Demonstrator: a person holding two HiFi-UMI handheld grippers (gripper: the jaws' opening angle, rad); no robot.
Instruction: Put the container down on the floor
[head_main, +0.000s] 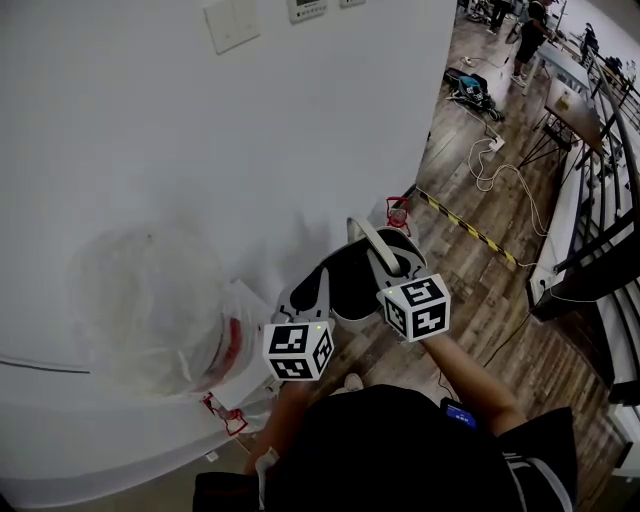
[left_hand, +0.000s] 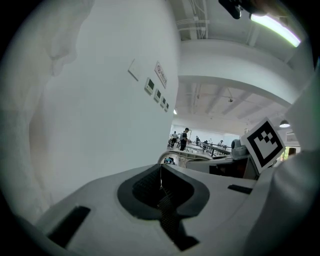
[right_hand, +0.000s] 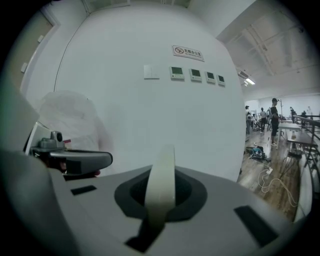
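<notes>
We hold the container (head_main: 352, 282) up off the floor (head_main: 480, 290), close to the wall (head_main: 200, 150) and between our two grippers. The right gripper (right_hand: 161, 172) has its fingers clamped on the pale handle band (right_hand: 161, 154). The left gripper (left_hand: 161, 175) has its fingers pressed together with nothing we can make out between them. We judge the load light but likely to swing on that bendy band, which is the place to hold it. Only the head view shows the dark body, and only the right gripper view shows the clamp.
</notes>
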